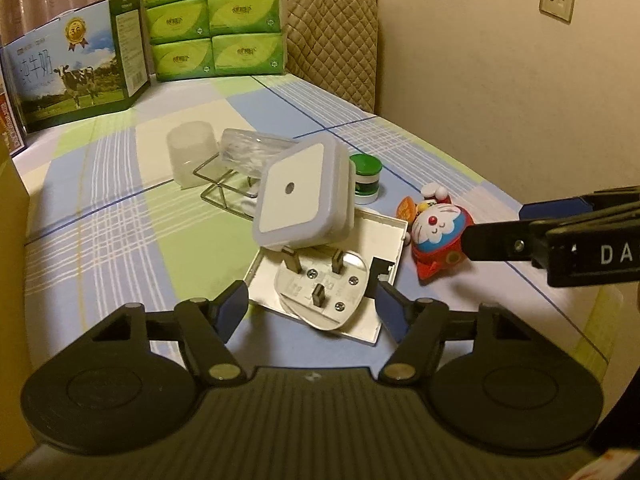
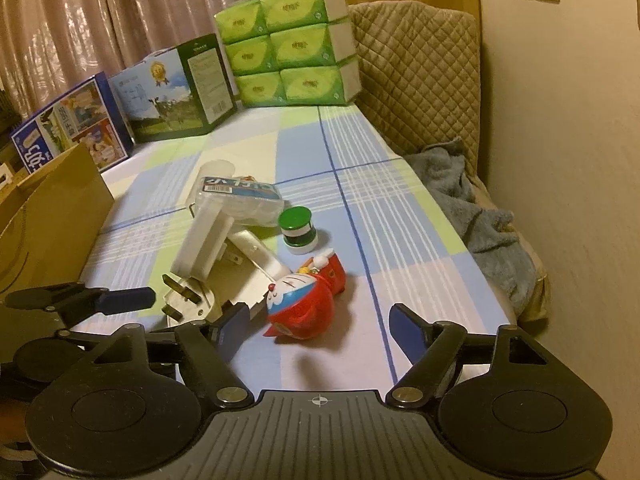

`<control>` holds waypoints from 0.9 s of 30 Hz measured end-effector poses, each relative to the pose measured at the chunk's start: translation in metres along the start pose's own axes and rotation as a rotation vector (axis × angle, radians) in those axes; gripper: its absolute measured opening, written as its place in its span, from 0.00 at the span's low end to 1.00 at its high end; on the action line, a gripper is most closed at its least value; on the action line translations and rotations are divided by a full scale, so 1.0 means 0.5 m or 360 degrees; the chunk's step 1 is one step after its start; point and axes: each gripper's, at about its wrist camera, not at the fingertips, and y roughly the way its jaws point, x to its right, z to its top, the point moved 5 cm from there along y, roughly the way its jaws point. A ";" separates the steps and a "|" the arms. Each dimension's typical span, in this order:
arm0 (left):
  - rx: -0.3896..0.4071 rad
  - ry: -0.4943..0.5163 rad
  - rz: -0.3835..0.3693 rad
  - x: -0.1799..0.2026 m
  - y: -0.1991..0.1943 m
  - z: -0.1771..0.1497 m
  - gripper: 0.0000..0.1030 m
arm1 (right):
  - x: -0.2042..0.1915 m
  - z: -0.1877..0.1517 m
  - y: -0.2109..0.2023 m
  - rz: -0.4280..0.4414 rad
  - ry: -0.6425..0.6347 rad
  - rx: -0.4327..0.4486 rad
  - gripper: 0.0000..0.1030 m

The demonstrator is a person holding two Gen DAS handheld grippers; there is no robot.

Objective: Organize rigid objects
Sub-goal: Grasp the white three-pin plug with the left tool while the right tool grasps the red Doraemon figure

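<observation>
Between left jaws: white three-pin plug (image 1: 320, 288).

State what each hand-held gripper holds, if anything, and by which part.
Nothing is held. The left hand-held gripper stands open around the white plug, pads clear of it. The right hand-held gripper is open before the red toy.
</observation>
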 end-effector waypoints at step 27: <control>-0.0020 0.0017 -0.0027 0.002 -0.007 -0.002 0.46 | -0.026 0.021 0.089 -0.0015 0.0008 -0.0115 0.45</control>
